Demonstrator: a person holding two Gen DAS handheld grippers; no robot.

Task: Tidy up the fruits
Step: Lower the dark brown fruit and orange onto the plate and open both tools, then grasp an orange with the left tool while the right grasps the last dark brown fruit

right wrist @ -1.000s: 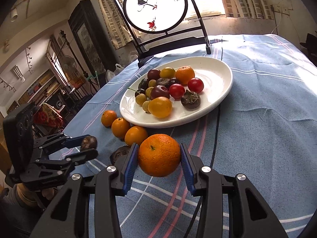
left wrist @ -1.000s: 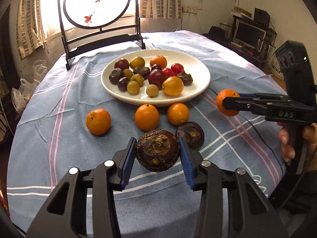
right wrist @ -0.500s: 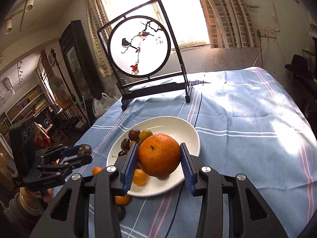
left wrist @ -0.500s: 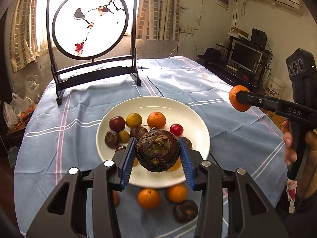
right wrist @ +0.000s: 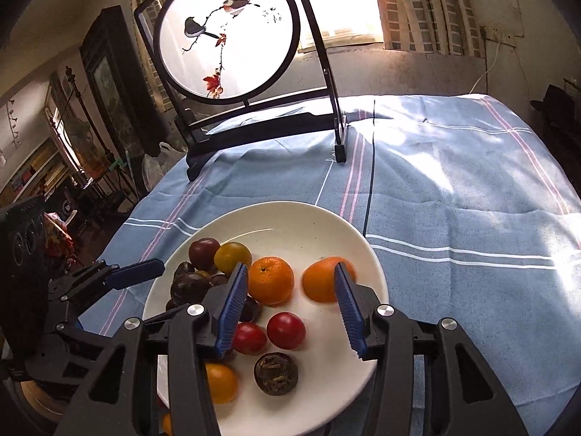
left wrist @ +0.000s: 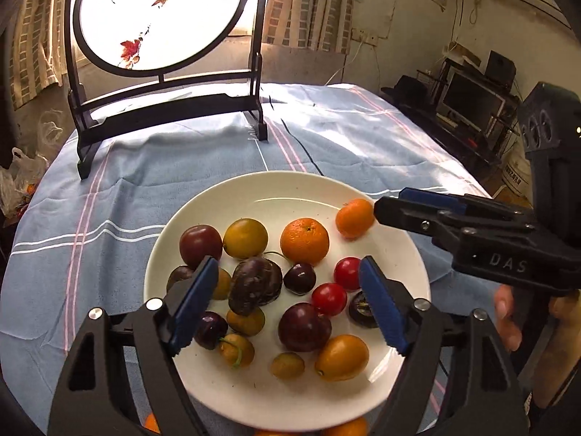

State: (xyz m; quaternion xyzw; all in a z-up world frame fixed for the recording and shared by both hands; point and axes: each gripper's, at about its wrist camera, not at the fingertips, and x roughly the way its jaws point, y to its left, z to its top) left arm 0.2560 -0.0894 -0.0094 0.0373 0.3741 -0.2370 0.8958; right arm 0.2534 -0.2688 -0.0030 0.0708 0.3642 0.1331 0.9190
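A white plate [left wrist: 297,189] [right wrist: 290,218] on the blue cloth holds several fruits. My left gripper [left wrist: 287,305] is open over the plate's front. The dark brown fruit [left wrist: 254,285] lies on the pile between and beyond its blue pads. My right gripper [right wrist: 288,305] is open above the plate's right side. The orange [right wrist: 321,279] [left wrist: 354,218] lies on the plate by its right pad, beside another orange [right wrist: 270,279]. In the left wrist view the right gripper [left wrist: 392,207] reaches in from the right, its tips next to the orange.
A round painted screen on a black stand [left wrist: 163,101] [right wrist: 254,123] stands behind the plate. More oranges [left wrist: 345,428] lie on the cloth at the plate's near edge. A black cable [right wrist: 370,189] runs across the cloth. The table edge drops off at left and right.
Both grippers moved down over the plate and opened. The left one let go of the dark brown fruit onto the pile; the right one let go of the orange onto the plate.
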